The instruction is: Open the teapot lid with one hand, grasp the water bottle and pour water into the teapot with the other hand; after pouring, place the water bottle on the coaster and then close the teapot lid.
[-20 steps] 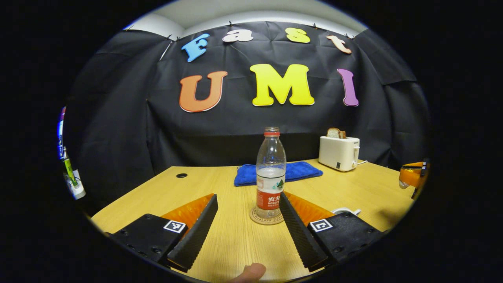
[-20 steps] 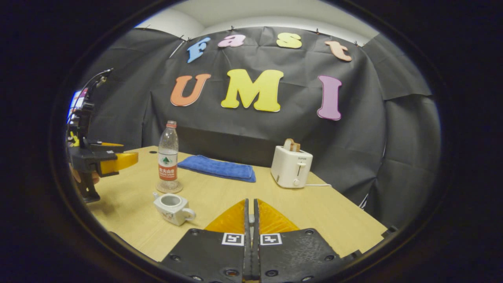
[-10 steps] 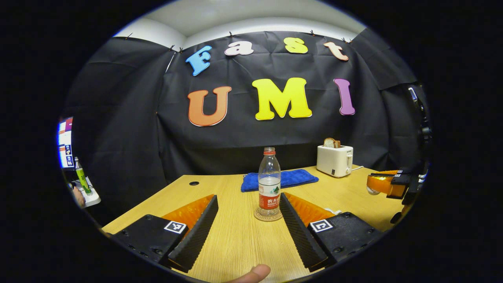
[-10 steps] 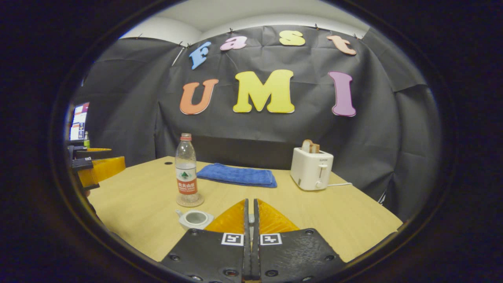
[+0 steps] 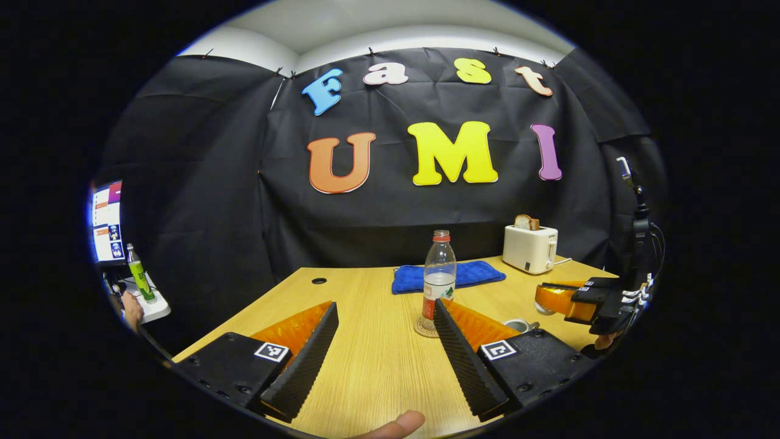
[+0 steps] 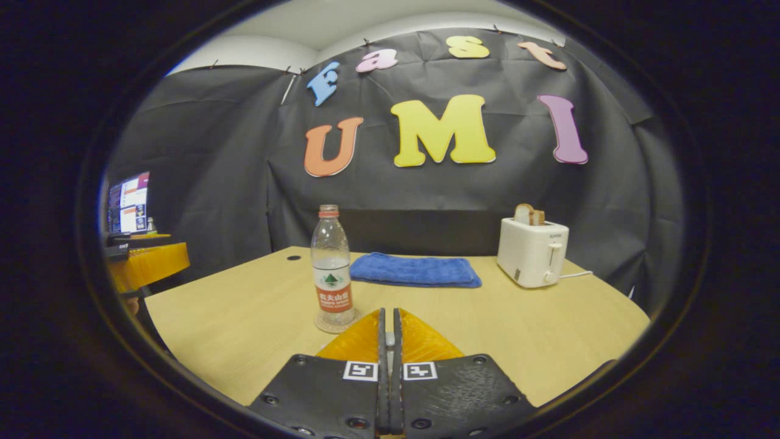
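Observation:
A clear water bottle point(image 5: 440, 274) with a red cap stands upright on a round coaster point(image 5: 421, 329) mid-table; the bottle point(image 6: 332, 268) and coaster point(image 6: 323, 326) also show in the right gripper view. My left gripper point(image 5: 384, 303) is open and empty, well short of the bottle. The white teapot point(image 5: 517, 325) has no lid on and sits half hidden behind one left finger. My right gripper point(image 5: 548, 299) hovers just right of the teapot with a white bit, the teapot lid, at its tip. In its own view the right gripper point(image 6: 388, 312) is shut. The left gripper point(image 6: 146, 262) shows at far left.
A blue towel point(image 5: 448, 275) lies behind the bottle, and a white toaster point(image 5: 530, 249) with bread stands at the back right. The wooden table point(image 5: 365, 366) has a cable hole point(image 5: 319, 281) at the back left. A thumb point(image 5: 396, 424) shows at the bottom edge. A monitor point(image 5: 106, 219) stands off to the left.
My left gripper has drawn back from the bottle, which now looks smaller. The right gripper has come closer to the teapot, which has slipped out of its view under its fingers.

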`<state>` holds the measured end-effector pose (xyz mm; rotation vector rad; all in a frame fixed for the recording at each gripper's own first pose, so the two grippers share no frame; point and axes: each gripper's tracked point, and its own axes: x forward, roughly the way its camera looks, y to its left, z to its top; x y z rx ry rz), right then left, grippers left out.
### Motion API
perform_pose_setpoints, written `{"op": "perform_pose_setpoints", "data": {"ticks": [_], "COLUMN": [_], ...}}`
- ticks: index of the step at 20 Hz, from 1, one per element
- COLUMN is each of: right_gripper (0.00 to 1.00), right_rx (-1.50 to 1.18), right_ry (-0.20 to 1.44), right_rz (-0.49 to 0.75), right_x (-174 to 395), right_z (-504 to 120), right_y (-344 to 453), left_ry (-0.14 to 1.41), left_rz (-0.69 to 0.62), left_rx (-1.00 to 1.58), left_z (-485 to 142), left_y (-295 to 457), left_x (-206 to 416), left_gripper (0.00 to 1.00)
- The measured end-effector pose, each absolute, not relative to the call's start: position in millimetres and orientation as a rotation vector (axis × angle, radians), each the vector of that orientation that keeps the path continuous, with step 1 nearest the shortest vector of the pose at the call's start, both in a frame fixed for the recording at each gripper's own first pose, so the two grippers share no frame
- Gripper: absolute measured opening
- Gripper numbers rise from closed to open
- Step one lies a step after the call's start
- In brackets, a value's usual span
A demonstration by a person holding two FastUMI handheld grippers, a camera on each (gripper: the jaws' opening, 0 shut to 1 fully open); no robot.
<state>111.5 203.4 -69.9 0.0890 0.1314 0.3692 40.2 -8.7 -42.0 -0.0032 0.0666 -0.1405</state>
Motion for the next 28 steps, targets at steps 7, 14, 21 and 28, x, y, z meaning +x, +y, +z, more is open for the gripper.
{"op": "perform_pose_setpoints", "data": {"ticks": [7,14,21,28], "right_gripper": [0.03,0.05,0.22,0.45], "right_rx": [0.063,0.053,0.054,0.077], "right_ry": [0.175,0.201,0.133,-0.021], "right_rz": [0.4,0.379,0.332,0.21], "right_x": [125.3,133.7,113.8,57.0], "right_z": [-98.9,-109.4,-77.2,-1.1], "right_y": [234.7,239.8,212.8,124.0], "left_ry": [0.045,0.089,0.103,0.045], "left_rz": [-0.173,-0.167,-0.17,-0.188], "left_rx": [-0.069,-0.072,-0.074,-0.063], "left_z": [-27.2,-39.9,-39.7,-15.0], "left_y": [-3.2,3.7,-1.0,-27.2], "left_x": [30.3,36.4,32.7,12.8], "left_gripper": [0.98,0.98,0.98,0.98]}}
